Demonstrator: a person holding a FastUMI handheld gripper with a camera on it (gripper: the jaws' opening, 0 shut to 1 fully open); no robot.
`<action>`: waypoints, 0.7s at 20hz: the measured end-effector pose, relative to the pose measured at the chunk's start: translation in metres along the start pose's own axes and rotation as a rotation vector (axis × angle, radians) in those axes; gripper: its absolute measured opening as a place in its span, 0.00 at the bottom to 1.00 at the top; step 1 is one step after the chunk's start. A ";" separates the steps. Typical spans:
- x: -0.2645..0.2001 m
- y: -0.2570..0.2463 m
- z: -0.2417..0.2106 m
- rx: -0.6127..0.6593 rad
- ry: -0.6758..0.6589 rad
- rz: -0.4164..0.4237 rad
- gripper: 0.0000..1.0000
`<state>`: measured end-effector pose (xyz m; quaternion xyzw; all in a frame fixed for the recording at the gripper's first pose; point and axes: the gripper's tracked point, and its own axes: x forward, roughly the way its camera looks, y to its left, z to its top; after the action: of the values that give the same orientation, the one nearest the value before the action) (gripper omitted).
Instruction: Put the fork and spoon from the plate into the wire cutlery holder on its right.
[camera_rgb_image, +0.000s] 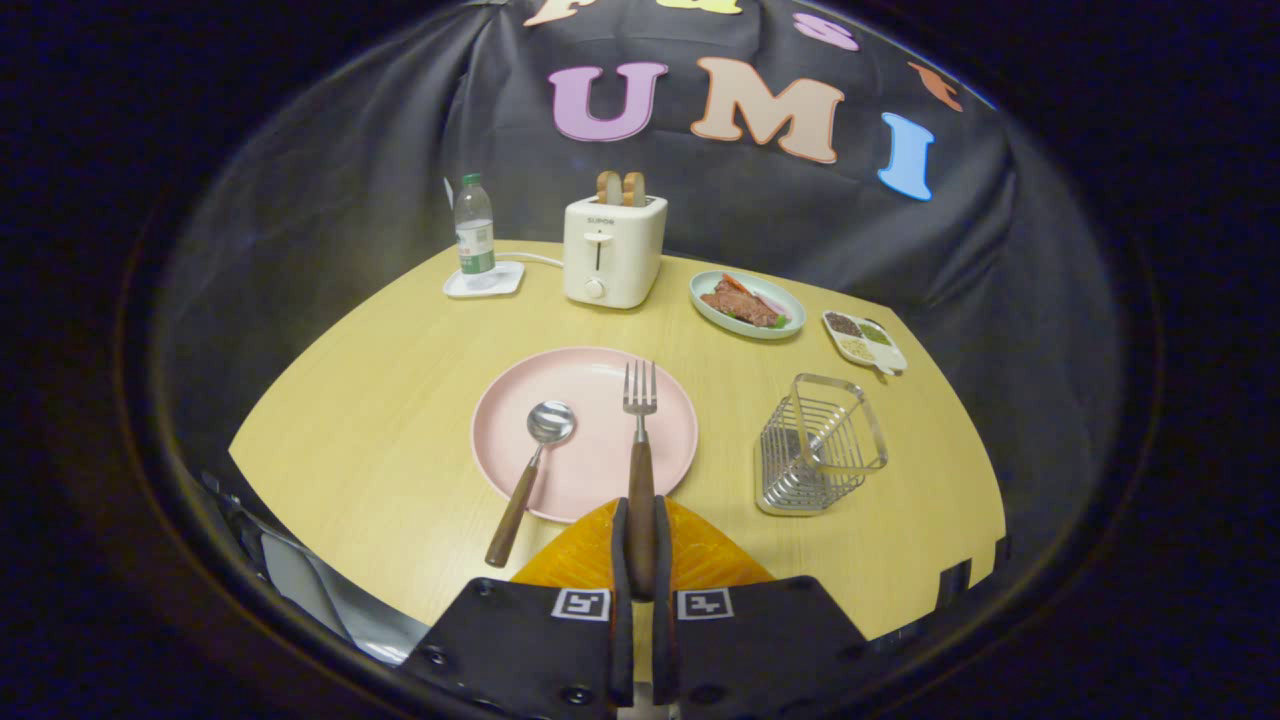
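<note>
Fingers of the gripper (641, 545) pinched the fork (640, 455) by its wooden handle, tines pointing straight ahead over the pink plate (585, 432); spoon (530, 470) lay left; wire cutlery holder (820, 445) stood ahead-right, apart from the plate.

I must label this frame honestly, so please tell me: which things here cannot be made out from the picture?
- Fork: the end of its handle is hidden between the fingers of the gripper, which are shut on it.
- Wire cutlery holder: its inside bottom is too small to tell through the wires.
- Compartment dish: its contents are too small to identify.
- Toaster: the slices are hidden below its slots.
- Spoon: whether its handle end touches the table is unclear.
</note>
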<state>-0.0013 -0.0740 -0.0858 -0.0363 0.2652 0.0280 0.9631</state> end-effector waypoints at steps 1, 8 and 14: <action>-0.004 -0.005 0.005 0.021 0.008 -0.019 0.10; -0.032 -0.037 0.030 0.195 0.105 -0.141 0.10; -0.045 -0.068 0.049 0.360 0.190 -0.235 0.10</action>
<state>-0.0102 -0.1392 -0.0167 0.1029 0.3493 -0.1356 0.9214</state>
